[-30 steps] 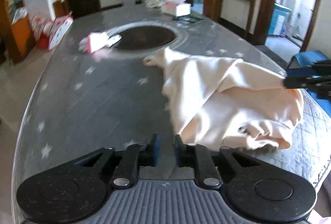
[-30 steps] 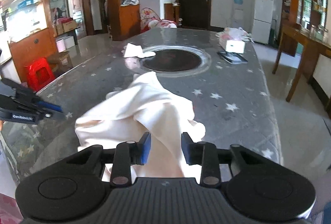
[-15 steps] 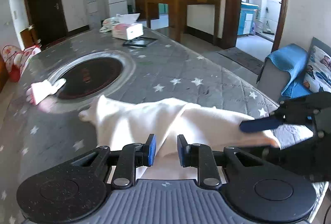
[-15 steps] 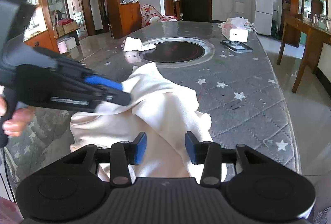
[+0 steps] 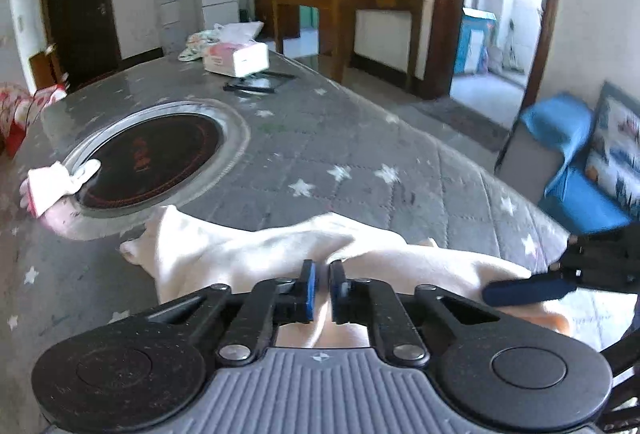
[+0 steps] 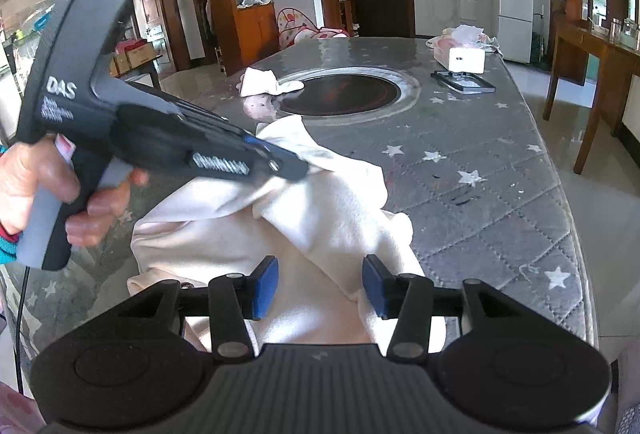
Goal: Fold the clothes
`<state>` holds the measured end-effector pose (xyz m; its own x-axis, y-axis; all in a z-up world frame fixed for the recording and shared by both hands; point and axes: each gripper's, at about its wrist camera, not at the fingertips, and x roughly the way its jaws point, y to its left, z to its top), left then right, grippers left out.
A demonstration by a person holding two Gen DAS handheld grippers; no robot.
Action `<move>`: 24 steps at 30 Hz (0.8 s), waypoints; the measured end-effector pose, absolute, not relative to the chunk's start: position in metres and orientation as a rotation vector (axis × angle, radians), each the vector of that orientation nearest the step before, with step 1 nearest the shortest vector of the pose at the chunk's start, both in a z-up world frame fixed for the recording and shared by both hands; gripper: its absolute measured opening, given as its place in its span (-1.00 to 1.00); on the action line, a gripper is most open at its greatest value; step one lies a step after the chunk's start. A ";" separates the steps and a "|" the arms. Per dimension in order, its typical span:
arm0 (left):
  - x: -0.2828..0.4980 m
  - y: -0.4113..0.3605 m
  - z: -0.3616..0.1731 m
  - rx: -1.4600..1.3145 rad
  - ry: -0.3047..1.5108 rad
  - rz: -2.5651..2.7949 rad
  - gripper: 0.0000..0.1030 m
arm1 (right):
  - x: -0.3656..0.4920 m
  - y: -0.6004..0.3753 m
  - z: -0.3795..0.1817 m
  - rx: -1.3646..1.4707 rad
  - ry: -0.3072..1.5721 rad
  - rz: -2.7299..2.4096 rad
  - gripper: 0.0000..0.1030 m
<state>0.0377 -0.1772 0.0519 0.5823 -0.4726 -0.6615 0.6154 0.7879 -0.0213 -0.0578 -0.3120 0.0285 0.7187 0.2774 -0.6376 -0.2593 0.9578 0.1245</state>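
A cream garment point(image 5: 248, 250) lies bunched on the grey star-patterned table point(image 5: 328, 153) near its front edge; it also shows in the right wrist view point(image 6: 320, 209). My left gripper point(image 5: 322, 290) is shut on a fold of the cream garment and lifts it; it also shows in the right wrist view point(image 6: 298, 169) with cloth pinched at its tip. My right gripper point(image 6: 320, 288) is open, its blue pads on either side of the cloth. One right finger point(image 5: 528, 290) shows in the left wrist view, low beside the garment.
A round black cooktop point(image 5: 152, 157) is set in the table's middle. A small white and pink cloth point(image 5: 52, 189) lies at its rim. A tissue box point(image 5: 236, 59) and a dark flat tray point(image 5: 256, 83) sit at the far end. A blue sofa point(image 5: 576, 169) stands right.
My left gripper swung over to the garment and closed on a fold. My right gripper opened wider over the cloth near the front edge.
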 end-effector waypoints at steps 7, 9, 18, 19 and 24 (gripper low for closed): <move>0.047 -0.122 0.074 0.101 0.652 -0.502 -0.95 | -0.054 -0.295 0.031 -0.077 0.687 0.292 0.01; 0.047 -0.106 0.079 0.075 0.633 -0.457 -0.95 | -0.052 -0.283 0.032 -0.138 0.668 0.303 0.03; 0.038 -0.021 0.087 -0.002 0.620 -0.249 -0.95 | -0.014 -0.238 0.035 -0.303 0.612 0.342 0.19; 0.035 -0.012 0.085 -0.009 0.625 -0.227 -0.95 | -0.009 -0.234 0.034 -0.308 0.615 0.347 0.19; 0.021 0.029 0.072 -0.050 0.658 -0.135 -0.95 | 0.014 -0.217 0.027 -0.289 0.670 0.382 0.21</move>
<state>0.0213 0.0287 0.0717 0.7831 -0.1405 -0.6058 0.1089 0.9901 -0.0888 0.0141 -0.2170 0.0265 0.7194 0.2486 -0.6486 -0.4314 0.8917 -0.1368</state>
